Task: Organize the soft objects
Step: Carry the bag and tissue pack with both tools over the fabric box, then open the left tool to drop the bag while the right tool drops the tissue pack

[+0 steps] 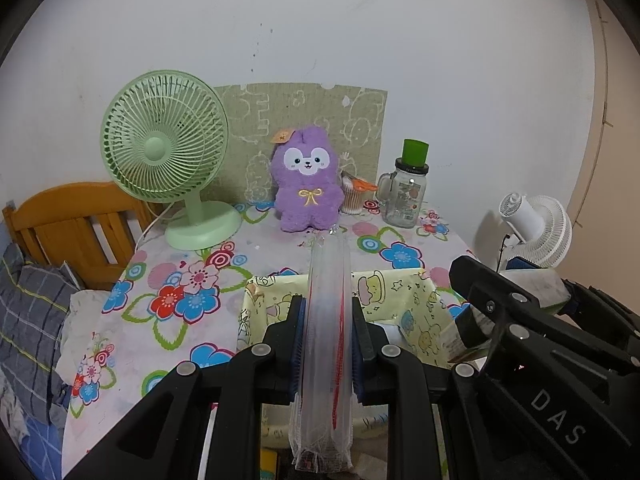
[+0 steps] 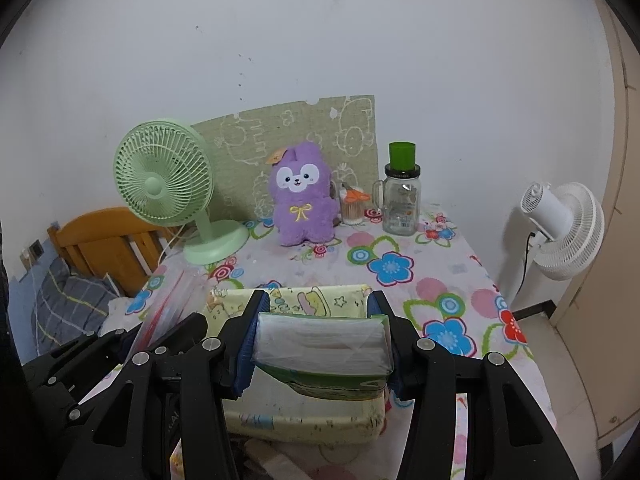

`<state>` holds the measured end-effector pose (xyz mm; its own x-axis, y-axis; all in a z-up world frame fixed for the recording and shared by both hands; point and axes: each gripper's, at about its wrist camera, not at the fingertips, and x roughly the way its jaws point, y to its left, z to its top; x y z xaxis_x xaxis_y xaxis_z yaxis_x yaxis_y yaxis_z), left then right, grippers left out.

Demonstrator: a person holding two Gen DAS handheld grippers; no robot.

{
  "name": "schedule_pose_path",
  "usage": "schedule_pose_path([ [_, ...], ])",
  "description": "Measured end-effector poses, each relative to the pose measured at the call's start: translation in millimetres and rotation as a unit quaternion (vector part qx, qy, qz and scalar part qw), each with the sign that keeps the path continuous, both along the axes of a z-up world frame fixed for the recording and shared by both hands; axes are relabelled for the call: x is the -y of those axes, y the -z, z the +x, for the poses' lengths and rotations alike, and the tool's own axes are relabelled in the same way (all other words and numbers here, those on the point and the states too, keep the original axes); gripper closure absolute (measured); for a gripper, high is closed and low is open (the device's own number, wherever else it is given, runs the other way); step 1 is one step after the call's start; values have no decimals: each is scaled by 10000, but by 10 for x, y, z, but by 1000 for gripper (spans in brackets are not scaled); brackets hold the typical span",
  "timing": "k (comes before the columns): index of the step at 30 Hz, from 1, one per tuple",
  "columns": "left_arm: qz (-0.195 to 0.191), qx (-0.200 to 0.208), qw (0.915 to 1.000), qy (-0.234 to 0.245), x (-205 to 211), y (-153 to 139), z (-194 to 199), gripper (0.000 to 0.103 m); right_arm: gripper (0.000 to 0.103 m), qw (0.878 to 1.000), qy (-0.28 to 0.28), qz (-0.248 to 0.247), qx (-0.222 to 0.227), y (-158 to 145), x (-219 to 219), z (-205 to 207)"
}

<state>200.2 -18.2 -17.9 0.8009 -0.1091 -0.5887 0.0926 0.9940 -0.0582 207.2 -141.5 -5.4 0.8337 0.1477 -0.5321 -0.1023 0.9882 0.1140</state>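
A glossy, crinkled clear plastic bag (image 1: 326, 344) with a red zip line down one side stands edge-on between the blue-padded fingers of the left gripper (image 1: 326, 320), which are clamped on its flat sides; the bag runs forward past the fingertips and back toward the camera. Below it sits a soft yellow fabric bin (image 1: 404, 300) printed with cartoon characters, its walls slightly slumped. The left gripper points level toward the back of the table, above the bin's near edge.

The right gripper (image 2: 318, 320) sits just to its right, angled slightly downward over the same bin (image 2: 312, 296). Its fingers are closed on the two short ends of a soft tissue pack (image 2: 322, 346), a pillowy rectangle with translucent white film on top and a green printed band underneath. The pack hangs between the pads above the bin's opening; whether it touches the bin I cannot tell.

The table wears a smooth floral tablecloth (image 2: 400, 268) in pink, blue and red. At its far edge a fuzzy purple plush toy (image 2: 302, 196) with a yellow bow sits upright, between a pale green ribbed desk fan (image 2: 164, 176) and a glass mason jar mug (image 2: 401, 204) topped by a green cup. A white standing fan (image 2: 568, 228) is beside the table on the right.
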Motion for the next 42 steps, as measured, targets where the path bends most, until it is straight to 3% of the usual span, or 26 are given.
schedule_pose_path([
  [12, -86, -302, 9993, -209, -146, 201, 431, 84, 49, 9999, -28, -95, -89, 139, -137, 418],
  [26, -114, -654, 9974, -277, -205, 516, 733, 81, 48, 9986, -85, -85, -518, 482, -217, 848],
  [32, -112, -663, 9974, -272, -182, 561, 756, 55, 47, 9979, -146, -57, -624, 567, -243, 922],
  [34, -103, -677, 9973, -251, -177, 569, 755, 37, 42, 9976, -167, -75, -668, 582, -258, 937],
  [36, -120, -671, 9975, -177, -165, 561, 749, 32, 23, 9976, -204, -85, -654, 581, -275, 932],
  [38, -137, -648, 9977, -106, -149, 545, 734, 26, 14, 9981, -200, -116, -568, 555, -289, 904],
  [40, -102, -608, 9980, -117, -141, 518, 701, 14, 9, 9983, -191, -164, -532, 527, -301, 878],
  [42, 11, -528, 9984, -213, -134, 482, 664, 9, 7, 9983, -183, -199, -521, 505, -306, 855],
])
